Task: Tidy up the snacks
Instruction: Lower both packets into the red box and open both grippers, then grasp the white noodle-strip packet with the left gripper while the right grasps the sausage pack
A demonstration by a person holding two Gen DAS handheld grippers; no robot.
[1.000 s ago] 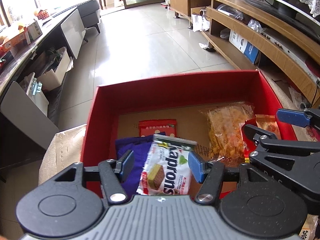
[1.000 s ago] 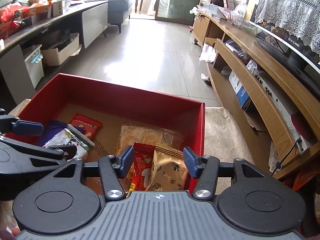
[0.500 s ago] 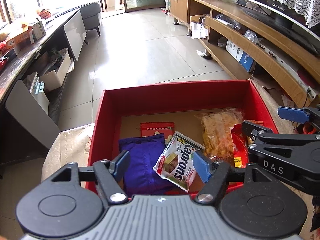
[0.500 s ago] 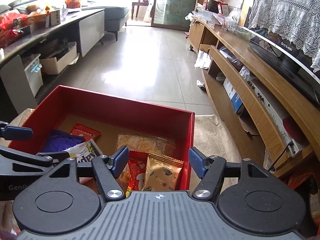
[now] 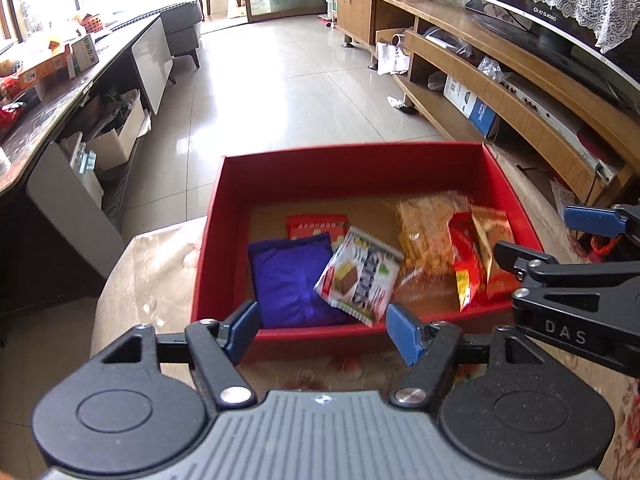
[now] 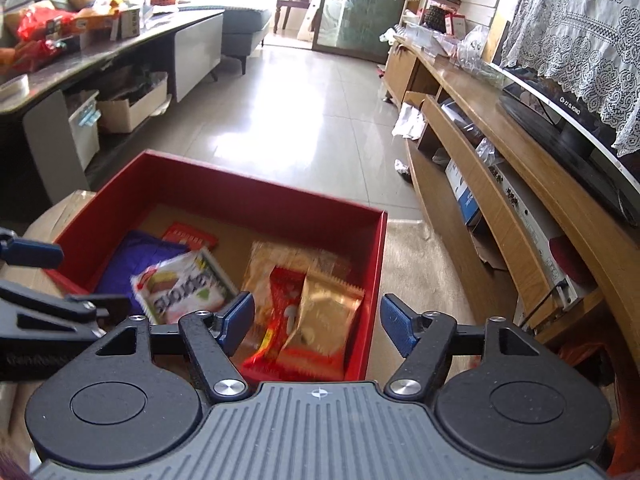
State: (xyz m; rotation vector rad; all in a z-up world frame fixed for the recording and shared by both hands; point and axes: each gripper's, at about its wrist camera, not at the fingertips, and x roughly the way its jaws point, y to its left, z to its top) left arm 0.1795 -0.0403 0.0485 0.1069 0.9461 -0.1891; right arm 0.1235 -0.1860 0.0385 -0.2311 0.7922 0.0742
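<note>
Snacks lie inside a red box (image 5: 360,168) that sits on the worktop (image 5: 160,256) straight ahead of both tools. The left tool (image 5: 323,330) hangs just short of the box's near wall with its blue pads spread wide and nothing between them. Directly beyond its gap are a purple pouch (image 5: 292,280) and, leaning over that pouch's right edge, a white wafer packet (image 5: 358,276); a small red packet (image 5: 316,226) peeks out behind both. Further to the right of this tool lie a clear bag of orange crisps (image 5: 424,232), a red sachet (image 5: 466,256) and a gold sachet (image 5: 494,236), packed against the box's right wall.

The right tool (image 6: 318,322) is likewise released, pads apart and gripping nothing. The red sachet (image 6: 280,312) and gold sachet (image 6: 324,320) sit just ahead between its fingers, partly screened by them, and the box's right wall (image 6: 376,280) crosses the gap near its right pad. The left tool's black body (image 6: 48,316) juts in on its left, in front of the box's near-left corner.

Past the box lies tiled floor (image 6: 304,120), with a long wooden TV cabinet (image 6: 500,184) to the right and a dark counter cluttered with packets (image 6: 80,40) to the left.
</note>
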